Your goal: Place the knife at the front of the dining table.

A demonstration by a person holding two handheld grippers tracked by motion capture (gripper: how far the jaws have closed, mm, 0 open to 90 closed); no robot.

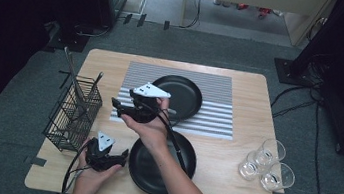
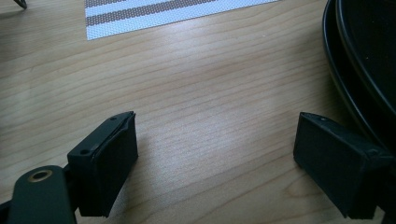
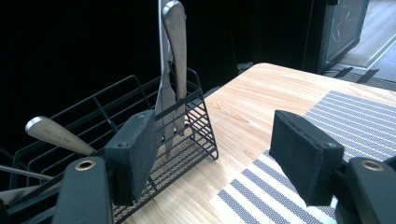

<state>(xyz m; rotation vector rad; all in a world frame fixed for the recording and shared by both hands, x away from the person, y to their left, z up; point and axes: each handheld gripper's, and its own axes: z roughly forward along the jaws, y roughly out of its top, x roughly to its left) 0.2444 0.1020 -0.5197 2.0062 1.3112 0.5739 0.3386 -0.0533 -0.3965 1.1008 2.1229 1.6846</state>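
**Right claw spread near the cutlery basket, left claw waiting by the plate**

Right claw point(image 1: 117, 106) hangs above the desk point(image 1: 234, 186) with its jaws spread and nothing between them. It points toward 9 o'clock, at the black wire basket point(image 1: 73, 114), which stands at the 9 o'clock edge of the desk. In the right gripper view the basket point(image 3: 140, 140) is just ahead of the jaws, and steel cutlery handles point(image 3: 173, 56) stand upright in its near corner, while one more handle point(image 3: 51, 135) leans to the side. The jaws touch neither the basket nor the cutlery.

Left claw point(image 1: 124, 157) is low at about 7 o'clock on the desk, also spread and holding nothing. In the left gripper view there is bare wood between its jaws, and the rim of a black plate point(image 2: 359, 84) is just beside one jaw.

On the high view this near plate point(image 1: 185, 174) lies at 6 o'clock. A second black plate point(image 1: 185, 96) lies on the striped mat point(image 1: 214, 107) in the middle of the desk. Three clear glasses point(image 1: 268, 165) stand together at about 4 o'clock, well apart from both claws.
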